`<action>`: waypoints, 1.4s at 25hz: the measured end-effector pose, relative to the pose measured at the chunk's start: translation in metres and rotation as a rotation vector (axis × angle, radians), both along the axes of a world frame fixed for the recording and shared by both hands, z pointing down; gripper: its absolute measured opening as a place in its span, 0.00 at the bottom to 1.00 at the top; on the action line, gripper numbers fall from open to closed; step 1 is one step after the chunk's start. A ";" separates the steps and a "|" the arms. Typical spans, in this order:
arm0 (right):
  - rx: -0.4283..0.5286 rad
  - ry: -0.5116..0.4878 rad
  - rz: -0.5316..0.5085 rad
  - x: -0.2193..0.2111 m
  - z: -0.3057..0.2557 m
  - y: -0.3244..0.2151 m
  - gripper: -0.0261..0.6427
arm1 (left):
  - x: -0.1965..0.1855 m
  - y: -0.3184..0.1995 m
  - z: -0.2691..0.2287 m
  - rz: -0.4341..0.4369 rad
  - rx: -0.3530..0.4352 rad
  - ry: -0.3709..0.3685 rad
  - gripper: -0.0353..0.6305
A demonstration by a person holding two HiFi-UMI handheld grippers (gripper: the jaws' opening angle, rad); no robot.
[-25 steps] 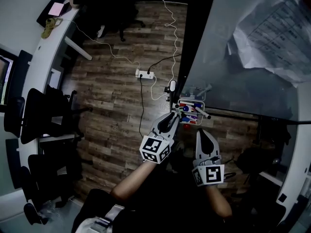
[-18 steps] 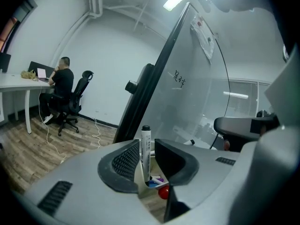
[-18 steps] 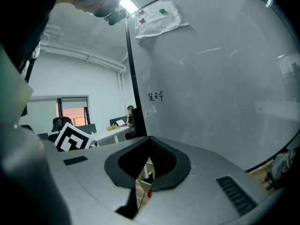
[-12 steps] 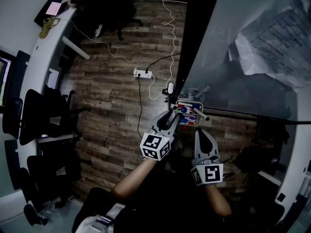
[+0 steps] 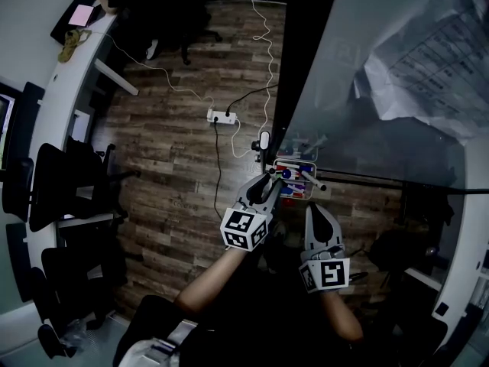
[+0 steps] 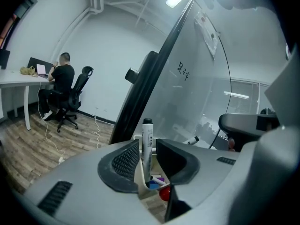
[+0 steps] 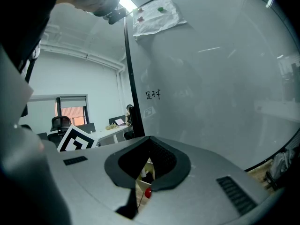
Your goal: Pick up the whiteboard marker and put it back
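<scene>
A white whiteboard marker (image 6: 147,144) with a black cap stands upright in the wire basket (image 5: 295,176) at the foot of the whiteboard (image 5: 367,75). My left gripper (image 5: 269,180) reaches to the basket's left edge. In the left gripper view its jaws stand on either side of the marker with a thin gap each side, so the left gripper (image 6: 147,156) is open. Several coloured markers lie in the basket's bottom. My right gripper (image 5: 315,209) hangs just short of the basket. The tips of the right gripper (image 7: 146,165) meet with nothing between them.
Another marker (image 5: 312,179) lies across the basket's rim. A power strip (image 5: 218,116) and cables lie on the wood floor. Office chairs (image 5: 53,182) line the left side. A person (image 6: 61,78) sits at a far desk. Paper (image 5: 428,60) hangs on the board.
The left gripper's jaws look slightly wider around the marker than a second ago. Both hands stay about where they were.
</scene>
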State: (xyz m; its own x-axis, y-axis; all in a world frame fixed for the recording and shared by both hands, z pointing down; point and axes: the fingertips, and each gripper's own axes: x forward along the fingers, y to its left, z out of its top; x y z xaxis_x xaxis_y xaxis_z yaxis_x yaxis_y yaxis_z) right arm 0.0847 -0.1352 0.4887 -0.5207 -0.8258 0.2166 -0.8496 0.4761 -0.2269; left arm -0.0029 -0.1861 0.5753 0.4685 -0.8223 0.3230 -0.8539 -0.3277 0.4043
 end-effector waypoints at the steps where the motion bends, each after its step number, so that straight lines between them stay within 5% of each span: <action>1: -0.003 0.005 -0.003 0.001 0.002 0.001 0.06 | 0.000 0.000 0.001 -0.002 -0.002 -0.001 0.22; 35: 0.027 0.003 0.001 -0.003 -0.007 0.012 0.06 | -0.007 0.007 -0.022 -0.038 0.067 -0.024 0.16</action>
